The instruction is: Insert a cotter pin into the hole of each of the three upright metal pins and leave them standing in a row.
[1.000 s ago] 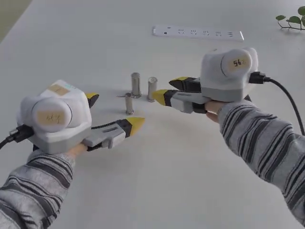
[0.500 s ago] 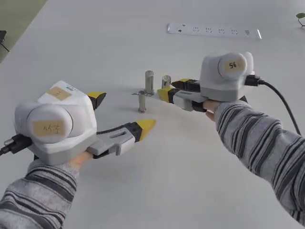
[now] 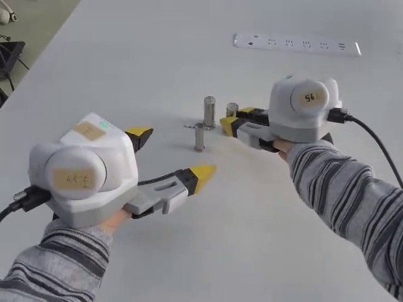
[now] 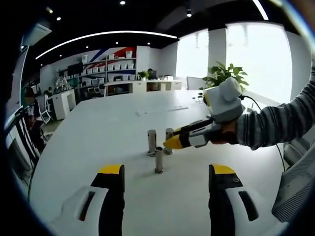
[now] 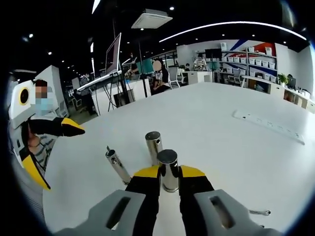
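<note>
- Right hand-held gripper (image 5: 169, 173): jaws pressed together on the held metal pin (image 5: 168, 166), which stands upright on the white bench (image 3: 252, 220).
- Second metal pin (image 5: 153, 141): upright, just beyond the held one.
- Third metal pin (image 5: 118, 166): ahead-left of the right jaws, with a cotter pin (image 3: 191, 126) across its top.
- Left hand-held gripper (image 4: 167, 172): jaws spread and holding nothing, with all three pins ahead and apart from it.
- Loose cotter pin (image 5: 259, 212): flat on the bench, right of the right jaws.

Striped grey sleeves (image 3: 340, 189); white grippers (image 3: 171, 152), yellow-tipped jaws; black cables (image 3: 378, 141).
</note>
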Demonstrator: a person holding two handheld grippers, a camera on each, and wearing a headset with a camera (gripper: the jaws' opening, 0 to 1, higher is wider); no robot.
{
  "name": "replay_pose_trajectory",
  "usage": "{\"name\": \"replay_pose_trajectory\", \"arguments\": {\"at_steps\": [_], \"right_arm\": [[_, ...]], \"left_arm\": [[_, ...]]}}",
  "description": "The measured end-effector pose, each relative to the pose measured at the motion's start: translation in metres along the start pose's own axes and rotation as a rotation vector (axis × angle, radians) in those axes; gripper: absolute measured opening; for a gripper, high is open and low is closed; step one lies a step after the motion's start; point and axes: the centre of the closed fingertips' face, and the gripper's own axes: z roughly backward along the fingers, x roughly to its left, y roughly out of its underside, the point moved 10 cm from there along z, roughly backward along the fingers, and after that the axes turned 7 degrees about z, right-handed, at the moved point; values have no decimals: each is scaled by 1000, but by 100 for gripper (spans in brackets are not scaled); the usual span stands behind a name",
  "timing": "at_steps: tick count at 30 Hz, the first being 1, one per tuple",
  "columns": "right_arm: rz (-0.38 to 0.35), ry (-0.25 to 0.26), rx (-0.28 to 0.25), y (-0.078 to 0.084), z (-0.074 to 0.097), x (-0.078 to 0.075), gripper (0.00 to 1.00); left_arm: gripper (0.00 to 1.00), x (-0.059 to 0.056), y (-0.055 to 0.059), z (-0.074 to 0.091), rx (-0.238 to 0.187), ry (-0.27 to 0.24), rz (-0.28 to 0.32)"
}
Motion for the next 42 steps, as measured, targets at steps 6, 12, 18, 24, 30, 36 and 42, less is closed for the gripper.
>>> {"name": "replay_pose_trajectory", "arguments": {"at_steps": [6, 12, 18, 24, 30, 36, 42], "right_arm": [[17, 71, 22, -1, 8, 6, 8], [36, 145, 44, 1, 21, 15, 8], [-24, 221, 43, 3, 34, 24, 8], [-49, 290, 47, 2, 47, 34, 8], [-61, 286, 50, 6, 55, 44, 8], [-50, 275, 59, 12, 63, 53, 8], [-52, 263, 62, 18, 67, 62, 8]], "left_arm": [[67, 0, 1, 1, 5, -3, -4], [67, 0, 0, 1, 0, -4, -5], [66, -5, -1, 1, -1, 6, -9], [66, -8, 0, 2, 3, 11, -10], [66, -11, 1, 5, -1, 15, -8], [66, -12, 1, 9, -3, 9, -6], [66, -14, 2, 12, -1, 8, -6]]}}
